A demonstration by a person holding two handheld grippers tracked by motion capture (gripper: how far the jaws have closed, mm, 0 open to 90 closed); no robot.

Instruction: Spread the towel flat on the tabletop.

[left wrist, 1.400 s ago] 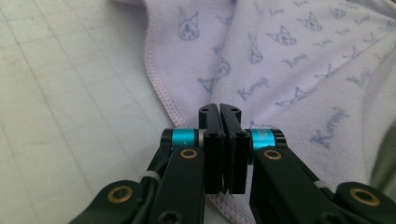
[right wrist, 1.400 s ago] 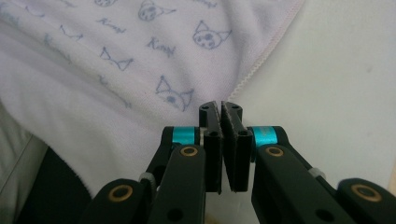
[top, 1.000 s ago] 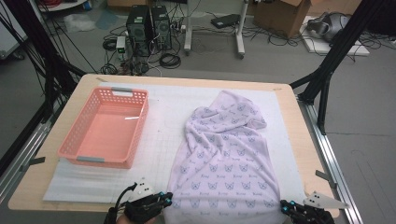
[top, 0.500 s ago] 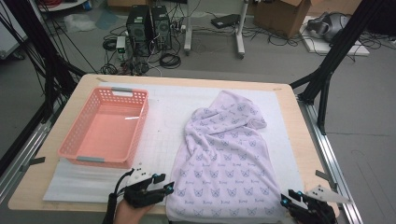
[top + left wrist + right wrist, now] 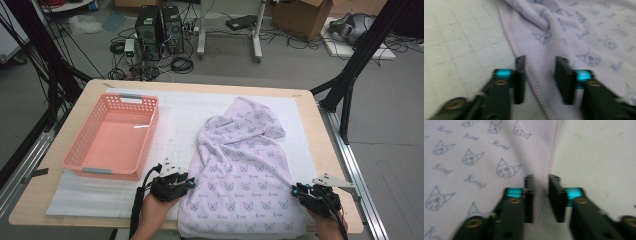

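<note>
Roughly centred on the tabletop (image 5: 330, 150), lilac towel (image 5: 240, 165) with cat print, left tool (image 5: 187, 184) at its left hem, jaws wide astride the stitched edge (blurred), right tool (image 5: 296, 190) at the right hem, jaws narrow, not closed, pink basket (image 5: 112, 135) well left.

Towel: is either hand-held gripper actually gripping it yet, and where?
Nothing is held. The left gripper stands open astride the towel at its left hem; the right gripper, jaws apart, straddles the right hem. Neither has closed.
</note>
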